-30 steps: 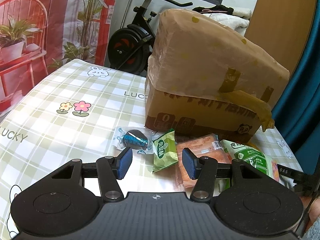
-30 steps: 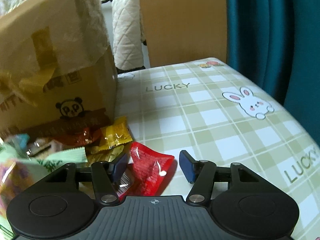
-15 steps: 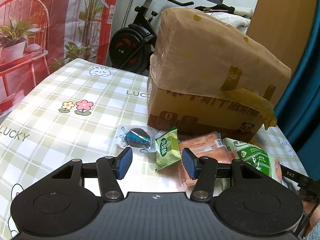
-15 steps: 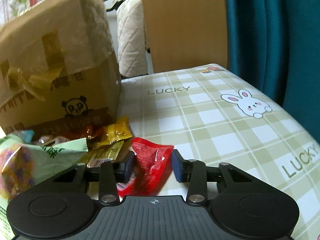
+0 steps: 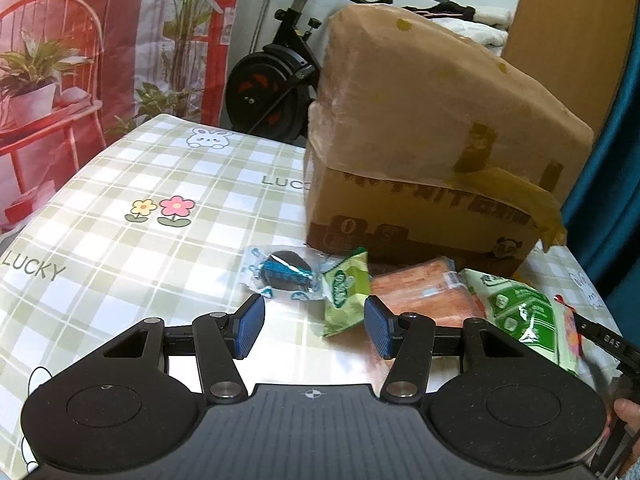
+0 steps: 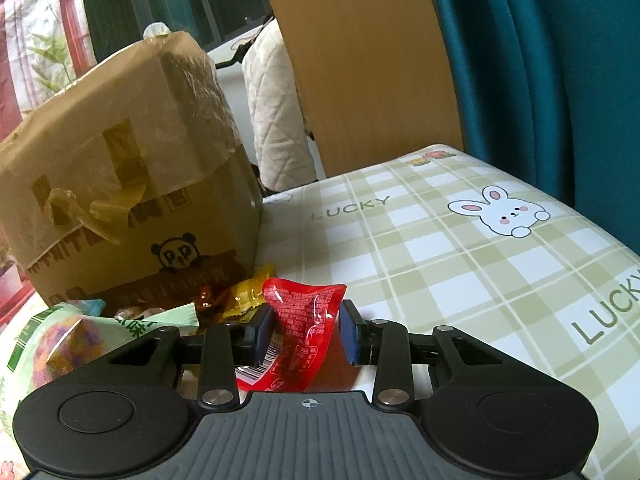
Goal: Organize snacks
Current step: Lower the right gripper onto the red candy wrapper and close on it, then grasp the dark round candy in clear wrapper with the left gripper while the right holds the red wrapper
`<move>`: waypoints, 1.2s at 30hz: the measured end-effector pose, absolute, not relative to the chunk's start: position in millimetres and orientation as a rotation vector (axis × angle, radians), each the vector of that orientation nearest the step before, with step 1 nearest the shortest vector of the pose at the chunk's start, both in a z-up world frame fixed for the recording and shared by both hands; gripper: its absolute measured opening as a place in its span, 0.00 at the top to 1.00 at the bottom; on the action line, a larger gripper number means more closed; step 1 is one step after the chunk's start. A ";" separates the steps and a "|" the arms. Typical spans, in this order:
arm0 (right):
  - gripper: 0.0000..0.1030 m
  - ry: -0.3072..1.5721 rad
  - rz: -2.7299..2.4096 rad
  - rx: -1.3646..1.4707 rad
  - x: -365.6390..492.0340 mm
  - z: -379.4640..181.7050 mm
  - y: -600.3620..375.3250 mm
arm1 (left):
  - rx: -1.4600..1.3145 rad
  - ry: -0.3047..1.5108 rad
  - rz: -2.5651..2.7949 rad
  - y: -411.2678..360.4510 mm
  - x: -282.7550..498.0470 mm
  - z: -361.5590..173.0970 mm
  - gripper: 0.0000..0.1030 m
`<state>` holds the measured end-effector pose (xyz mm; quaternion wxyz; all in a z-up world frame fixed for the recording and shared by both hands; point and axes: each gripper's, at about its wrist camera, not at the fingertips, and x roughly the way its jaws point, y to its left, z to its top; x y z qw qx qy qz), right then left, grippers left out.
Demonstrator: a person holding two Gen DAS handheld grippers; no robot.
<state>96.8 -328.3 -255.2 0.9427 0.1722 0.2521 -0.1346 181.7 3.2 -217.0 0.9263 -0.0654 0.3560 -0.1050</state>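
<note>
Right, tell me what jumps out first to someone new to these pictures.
The big taped cardboard box dominates the green checked tablecloth, with snack packets strewn along its base. Nearest the eye, the right gripper has a crumpled red snack packet squeezed between its blue pads. The left gripper stands open over bare cloth, a small green packet just beyond it.

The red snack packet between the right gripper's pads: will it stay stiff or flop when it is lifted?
Probably floppy: the red snack packet is thin glossy film, already buckled between the pads of the right gripper. It looks light, so lifting should be easy. The shiny film may slip, and its free upper end will likely droop.
</note>
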 end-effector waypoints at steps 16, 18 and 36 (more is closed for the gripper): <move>0.68 0.507 -0.256 0.355 94.1 -255.6 -325.4 | -0.220 0.766 -0.147 17.2 250.7 -233.1 0.45; 0.68 0.511 -0.252 0.351 94.8 -255.6 -324.5 | -0.223 0.779 -0.151 15.2 262.8 -235.3 0.45; 0.68 0.528 -0.243 0.359 97.9 -258.4 -322.5 | -0.173 0.893 -0.110 21.1 297.2 -259.2 0.43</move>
